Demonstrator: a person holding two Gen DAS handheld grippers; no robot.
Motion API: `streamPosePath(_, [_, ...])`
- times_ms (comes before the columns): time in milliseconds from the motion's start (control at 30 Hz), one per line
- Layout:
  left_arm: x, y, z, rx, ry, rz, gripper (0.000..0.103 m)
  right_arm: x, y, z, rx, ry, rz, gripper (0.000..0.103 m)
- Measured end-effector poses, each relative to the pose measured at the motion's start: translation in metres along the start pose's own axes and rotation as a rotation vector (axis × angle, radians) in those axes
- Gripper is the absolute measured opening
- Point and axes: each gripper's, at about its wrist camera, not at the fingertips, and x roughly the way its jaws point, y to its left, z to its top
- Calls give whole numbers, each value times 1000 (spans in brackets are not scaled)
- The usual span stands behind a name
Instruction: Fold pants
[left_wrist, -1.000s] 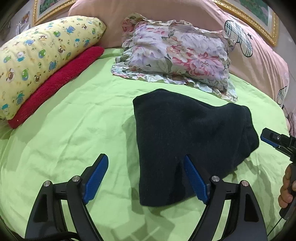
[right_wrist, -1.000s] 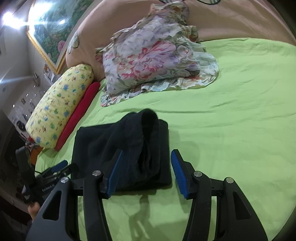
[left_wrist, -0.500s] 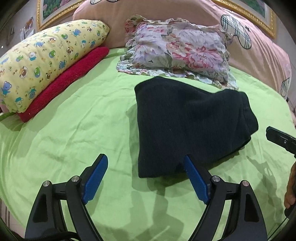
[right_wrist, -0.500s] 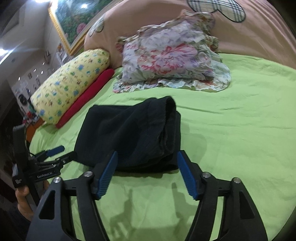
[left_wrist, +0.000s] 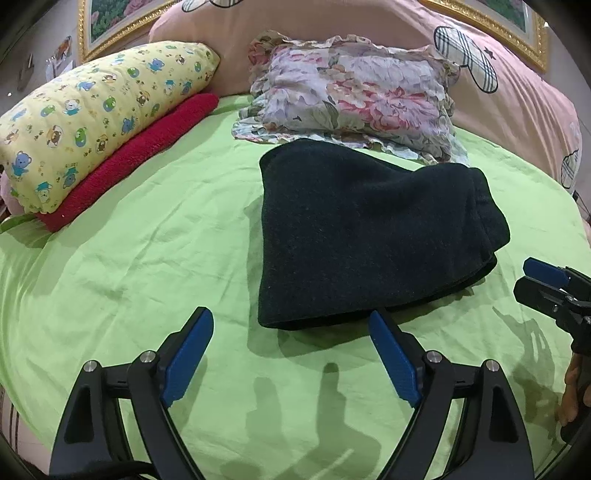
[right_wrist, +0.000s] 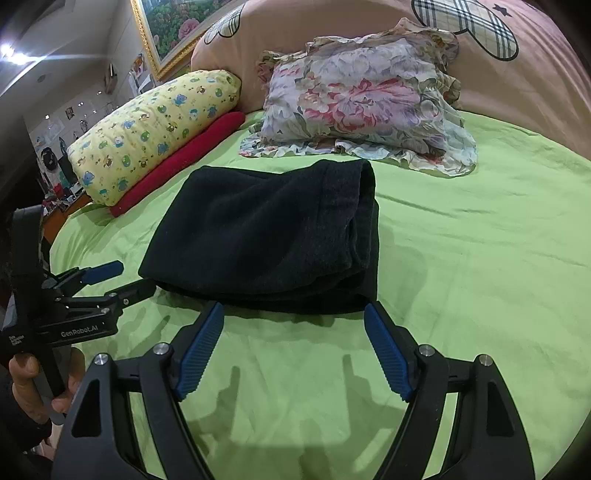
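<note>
The dark folded pants (left_wrist: 369, 236) lie as a thick bundle on the green sheet (left_wrist: 147, 258), with the layered fold edge at their right end (right_wrist: 354, 229). My left gripper (left_wrist: 288, 317) is open just short of the bundle's near edge, nothing pressed between its blue pads (left_wrist: 184, 354). My right gripper (right_wrist: 294, 308) hovers at the near edge too; its jaws are opening and the pads (right_wrist: 388, 354) touch no cloth. Each gripper shows in the other's view: the right one (left_wrist: 546, 280) at the far right, the left one (right_wrist: 127, 278) at the left, held by a hand (right_wrist: 26, 384).
A floral pillow (left_wrist: 354, 99) lies just behind the pants. A yellow printed pillow (left_wrist: 96, 114) rests on a red rolled towel (left_wrist: 136, 155) at the back left. A pink duvet (left_wrist: 517, 92) and a framed picture (right_wrist: 166, 29) close off the far side.
Both grippers have drawn back from the pants to just off their near edge. The right jaws have widened and come off the fold, and that gripper has rolled level.
</note>
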Motion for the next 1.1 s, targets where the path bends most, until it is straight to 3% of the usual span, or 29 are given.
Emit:
streamPosePath(500, [15,-16,-14,79,9,-16,87,21,12,-7,-98,37,-22,79])
streamPosePath(1100, [32,-20,-20,91,17,-2,87,30,12,-11,-114,47,-25,79])
